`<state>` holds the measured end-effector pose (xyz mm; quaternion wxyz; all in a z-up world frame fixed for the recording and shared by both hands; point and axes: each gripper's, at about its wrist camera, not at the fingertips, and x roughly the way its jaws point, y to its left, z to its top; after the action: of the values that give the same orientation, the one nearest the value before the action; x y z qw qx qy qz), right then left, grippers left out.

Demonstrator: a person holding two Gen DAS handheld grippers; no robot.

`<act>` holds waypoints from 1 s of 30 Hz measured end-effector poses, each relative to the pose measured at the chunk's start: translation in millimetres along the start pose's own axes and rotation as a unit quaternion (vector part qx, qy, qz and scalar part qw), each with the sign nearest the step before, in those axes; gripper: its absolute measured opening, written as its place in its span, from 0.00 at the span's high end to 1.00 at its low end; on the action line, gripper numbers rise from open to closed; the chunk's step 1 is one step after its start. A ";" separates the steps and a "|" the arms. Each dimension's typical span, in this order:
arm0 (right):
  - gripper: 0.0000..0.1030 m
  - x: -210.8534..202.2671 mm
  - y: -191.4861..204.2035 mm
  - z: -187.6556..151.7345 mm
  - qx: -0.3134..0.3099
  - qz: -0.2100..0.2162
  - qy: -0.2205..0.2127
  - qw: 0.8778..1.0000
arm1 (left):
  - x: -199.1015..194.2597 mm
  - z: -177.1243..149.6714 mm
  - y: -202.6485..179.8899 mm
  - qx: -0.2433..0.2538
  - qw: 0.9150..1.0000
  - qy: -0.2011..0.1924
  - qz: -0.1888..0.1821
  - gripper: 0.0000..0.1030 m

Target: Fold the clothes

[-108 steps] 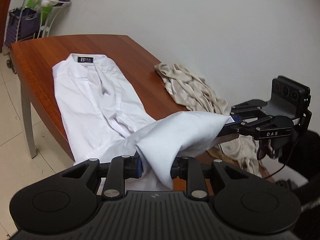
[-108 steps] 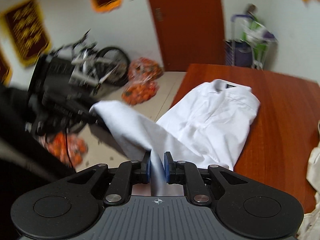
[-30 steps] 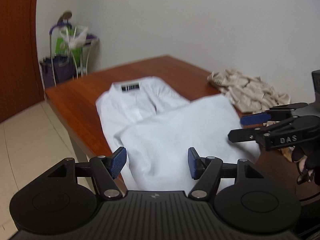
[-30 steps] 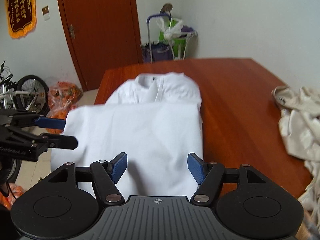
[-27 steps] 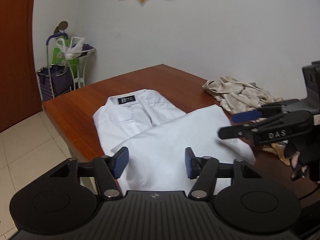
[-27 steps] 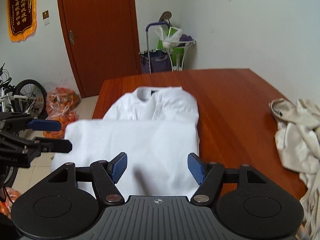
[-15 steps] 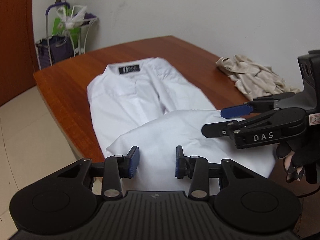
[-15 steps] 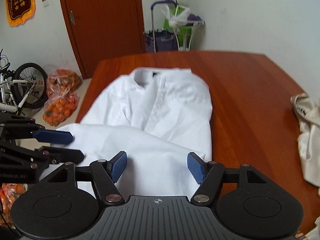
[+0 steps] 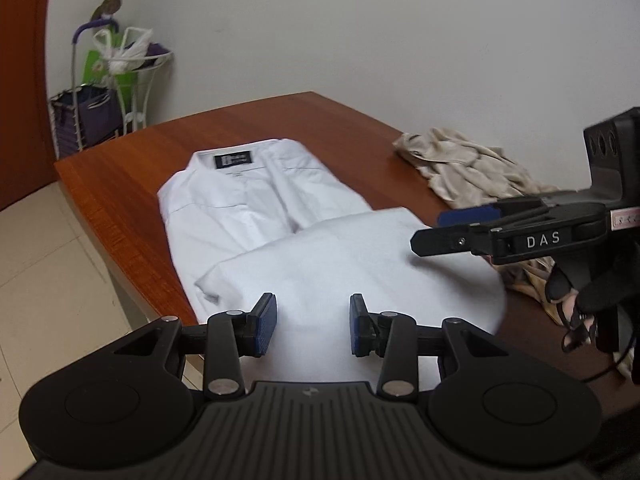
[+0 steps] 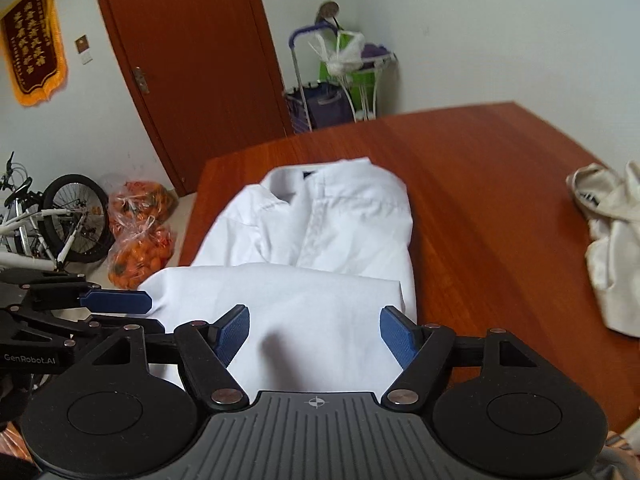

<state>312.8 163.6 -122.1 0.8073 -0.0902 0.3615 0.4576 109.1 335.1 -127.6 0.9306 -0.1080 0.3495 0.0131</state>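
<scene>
While the white collared shirt (image 9: 280, 224) lies flat on the reddish-brown wooden table (image 9: 120, 184), its lower half is seen folded up over the body, so that a smooth doubled panel faces both cameras and the collar with its dark label points toward the far table edge. Above the near edge of that folded panel the left gripper (image 9: 313, 324) is held, its blue-padded jaws parted with nothing between them. From the right wrist view the right gripper (image 10: 314, 334) is shown over the same panel, its jaws spread wider, and no cloth is gripped by them either. Seen from the left wrist view, the right gripper reaches in from the side with its fingers over the far corner of the fold, and a dark-gloved hand (image 9: 584, 292) is glimpsed behind it. A crumpled beige garment (image 9: 464, 168) is left in a heap on the table beside the shirt, apart from it. Beyond the table a purple shopping trolley (image 10: 320, 96) is parked by the white wall, next to a brown wooden door (image 10: 192, 60). Bags of oranges (image 10: 136, 236) and a bicycle (image 10: 48, 216) are made out on the floor, and a red banner with gold fringe (image 10: 34, 60) is hung on the wall.
</scene>
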 end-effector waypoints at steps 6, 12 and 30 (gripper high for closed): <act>0.28 -8.4 12.2 -25.4 -0.011 -0.013 0.016 1.000 | -6.7 -17.5 -18.1 0.038 0.999 0.034 -0.005 0.57; 0.28 -3.1 18.0 -51.1 -0.005 -0.025 0.038 0.999 | 12.3 -24.4 -13.2 0.031 0.998 0.058 -0.002 0.57; 0.14 -48.3 18.2 -68.2 -0.188 -0.001 -0.003 0.982 | -38.4 -44.4 -18.8 0.098 0.995 -0.008 -0.014 0.30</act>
<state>248.6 108.9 -135.8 0.7771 -0.2394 0.2669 0.5173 53.2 309.3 -131.4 0.9397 -0.0217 0.3397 -0.0335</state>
